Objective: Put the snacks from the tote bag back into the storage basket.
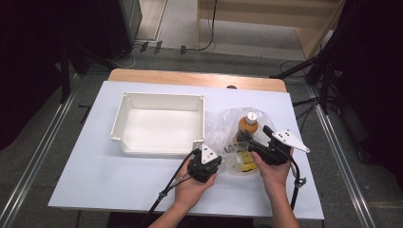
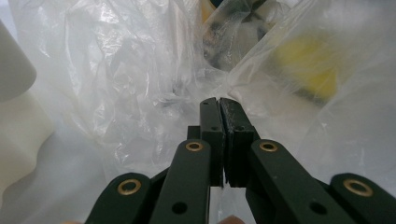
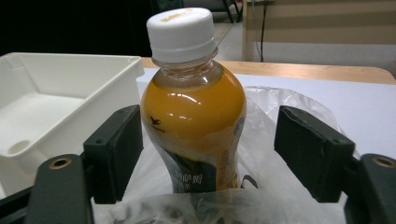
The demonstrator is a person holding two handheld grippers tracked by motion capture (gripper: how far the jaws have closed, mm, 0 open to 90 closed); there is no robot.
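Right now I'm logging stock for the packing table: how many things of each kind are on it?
White rectangular plastic bin: 1
Clear crinkled plastic bag: 1
White-capped bottle of orange drink: 1
Yellow item inside the bag: 1
Total: 4

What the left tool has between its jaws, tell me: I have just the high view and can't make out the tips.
Observer: In the left gripper view, the left tool has its jaws shut on a fold of the clear plastic bag.
Operator: Now report the right tool and the bottle.
Observer: In the right gripper view, the right tool is open, with one jaw on each side of the bottle and a gap on both sides.
Operator: Give me the bottle's fill.
Observer: The orange liquid reaches up to the neck, just under the white cap.
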